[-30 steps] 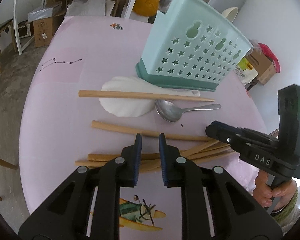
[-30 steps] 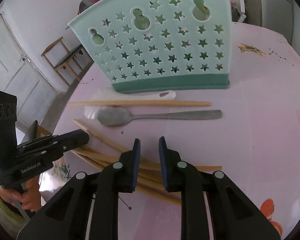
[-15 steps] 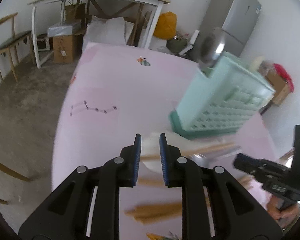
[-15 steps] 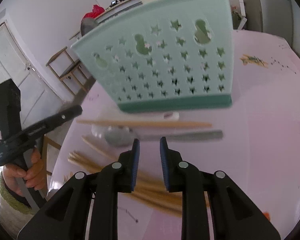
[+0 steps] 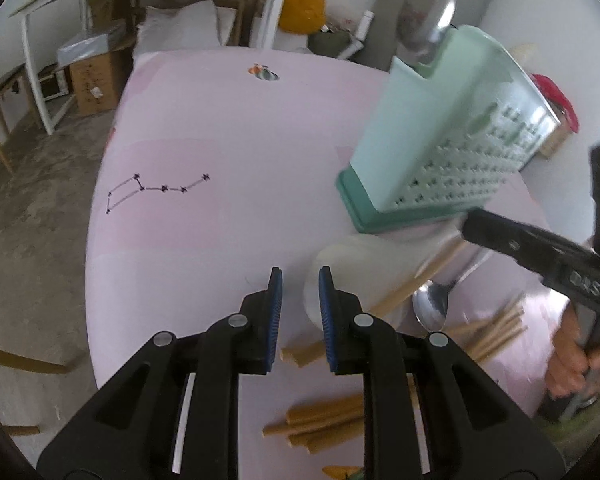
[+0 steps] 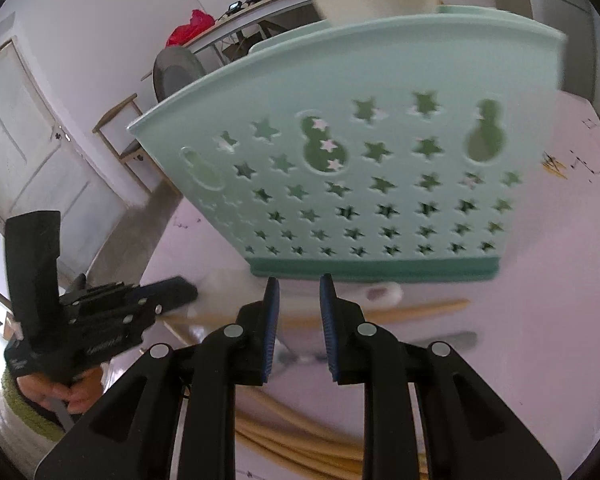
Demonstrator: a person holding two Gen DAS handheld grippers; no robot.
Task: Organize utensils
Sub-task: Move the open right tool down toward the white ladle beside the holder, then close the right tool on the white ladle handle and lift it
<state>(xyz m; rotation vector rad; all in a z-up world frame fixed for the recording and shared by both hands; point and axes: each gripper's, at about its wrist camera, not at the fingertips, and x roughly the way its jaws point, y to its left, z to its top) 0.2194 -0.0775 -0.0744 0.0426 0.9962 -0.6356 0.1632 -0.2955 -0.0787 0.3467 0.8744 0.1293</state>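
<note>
- Mint plastic holder (image 6: pixel 380 184), star-punched, stands on the pink surface (image 5: pixel 220 128).
- Wooden chopsticks (image 5: pixel 320 420) and a steel spoon (image 5: pixel 432 304) lie nearby.
- Left tool (image 5: pixel 299 276) and right tool (image 6: pixel 299 284): narrow gaps, holding nothing.

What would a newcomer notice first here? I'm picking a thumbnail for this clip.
The mint caddy with star cut-outs stands at the far side of the pink table, a big metal spoon sticking up from one end. In front of it lie chopsticks, a white spoon and a metal spoon. Both grippers, left and right, hover empty, jaws slightly apart.
</note>
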